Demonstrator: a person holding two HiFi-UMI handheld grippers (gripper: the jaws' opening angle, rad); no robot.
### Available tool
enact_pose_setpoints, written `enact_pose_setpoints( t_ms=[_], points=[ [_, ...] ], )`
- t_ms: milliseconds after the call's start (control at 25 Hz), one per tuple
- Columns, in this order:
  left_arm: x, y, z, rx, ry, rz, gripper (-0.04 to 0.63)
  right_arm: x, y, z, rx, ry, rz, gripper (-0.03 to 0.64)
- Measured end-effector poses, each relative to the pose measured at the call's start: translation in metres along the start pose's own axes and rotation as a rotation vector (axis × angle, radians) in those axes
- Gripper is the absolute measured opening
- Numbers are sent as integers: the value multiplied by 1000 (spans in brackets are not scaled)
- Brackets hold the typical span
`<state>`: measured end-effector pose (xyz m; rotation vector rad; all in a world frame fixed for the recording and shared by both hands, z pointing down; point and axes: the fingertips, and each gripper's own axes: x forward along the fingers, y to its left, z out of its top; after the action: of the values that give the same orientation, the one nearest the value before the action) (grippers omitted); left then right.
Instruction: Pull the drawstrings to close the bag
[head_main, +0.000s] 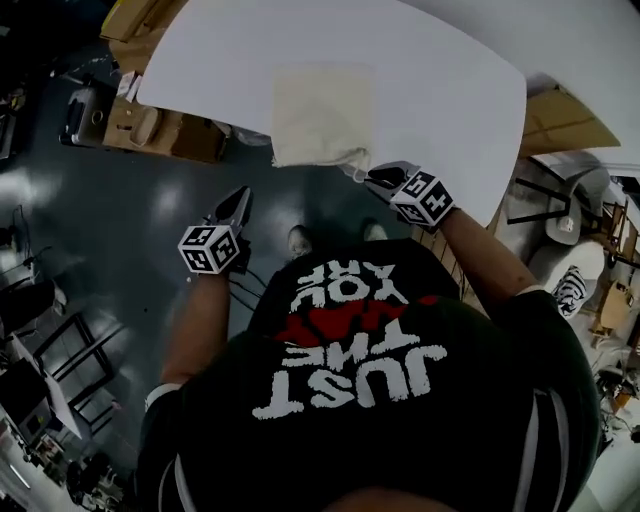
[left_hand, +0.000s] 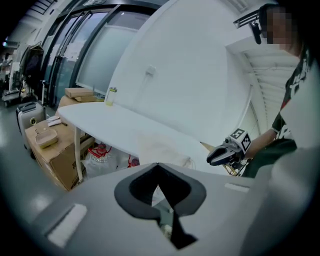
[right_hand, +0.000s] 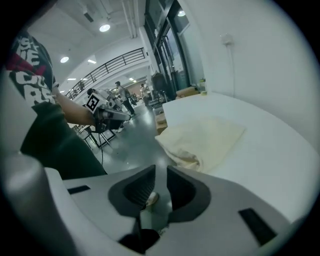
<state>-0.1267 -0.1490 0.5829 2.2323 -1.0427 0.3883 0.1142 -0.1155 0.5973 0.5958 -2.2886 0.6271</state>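
Both grippers are empty: the left gripper has its jaws pressed together, off the worktop and over the floor, and the right gripper shows only a narrow gap, just beside the gathered mouth of the one cream bag. This bag lies flat at the worktop's near edge; its content I cannot tell. The person's black shirt reads "JUST THE" and "YOU ARE".

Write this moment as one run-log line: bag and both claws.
bag: lying at table edge, unheld | left claw: shut, empty, over floor | right claw: slightly open, empty, close to bag
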Motion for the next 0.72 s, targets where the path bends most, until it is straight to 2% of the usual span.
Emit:
enact_pose_setpoints(
  t_ms=[120,200,440,640,720],
  points=[
    [8,5,-11,-13,16,11,3,20,2,-6,-5,38,21,77],
    [14,5,-22,-19,32,13,3,31,5,-15,0,61,5,94],
    [28,5,-50,-6,73,-20,3,59,-2,-37,25,122,-124,118],
    [21,10,-67,-31,80,-32,3,74,-11,-41,49,124,-239,132],
    [17,13,-74,-34,88,-36,3,79,-12,-40,79,118,-258,133]
  ],
)
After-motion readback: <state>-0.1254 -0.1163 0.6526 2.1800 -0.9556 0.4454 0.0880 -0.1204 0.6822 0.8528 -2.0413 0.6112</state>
